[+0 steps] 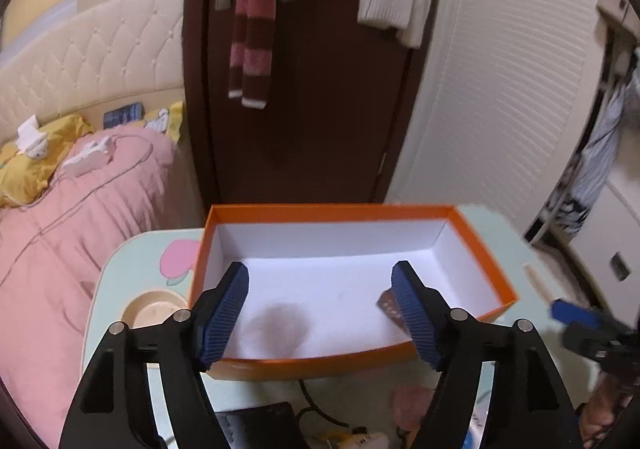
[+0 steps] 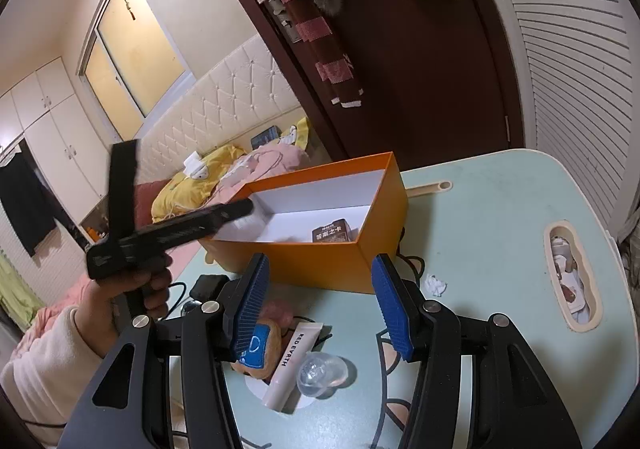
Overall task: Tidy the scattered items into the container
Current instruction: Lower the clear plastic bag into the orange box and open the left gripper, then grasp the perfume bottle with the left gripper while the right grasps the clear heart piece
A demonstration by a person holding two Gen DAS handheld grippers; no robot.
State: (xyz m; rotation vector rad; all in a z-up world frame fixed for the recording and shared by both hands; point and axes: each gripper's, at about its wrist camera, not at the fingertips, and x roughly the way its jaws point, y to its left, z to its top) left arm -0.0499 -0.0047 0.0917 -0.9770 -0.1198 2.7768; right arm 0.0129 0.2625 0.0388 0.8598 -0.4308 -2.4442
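Note:
The orange box (image 1: 332, 212) with a white inside stands on the pale green table. My left gripper (image 1: 320, 269) hangs over it, open, with nothing between its pads. Below it in the box lie a blurred grey-brown fuzzy thing (image 1: 278, 329) and a brown packet (image 1: 388, 307). In the right wrist view my right gripper (image 2: 320, 263) is open and empty just in front of the box (image 2: 396, 201). Under it on the table lie a white tube (image 2: 294, 361), a blue and tan plush pouch (image 2: 262, 345) and a clear plastic piece (image 2: 324, 371). A crumpled paper scrap (image 2: 435, 284) lies to the right.
The table (image 2: 500, 209) has a slot (image 2: 572, 281) holding small packets at the right and a round cup recess (image 1: 154, 309) at the left. A black cable and a black device (image 2: 208, 285) lie near the front edge. A pink bed (image 1: 80, 229) flanks the table.

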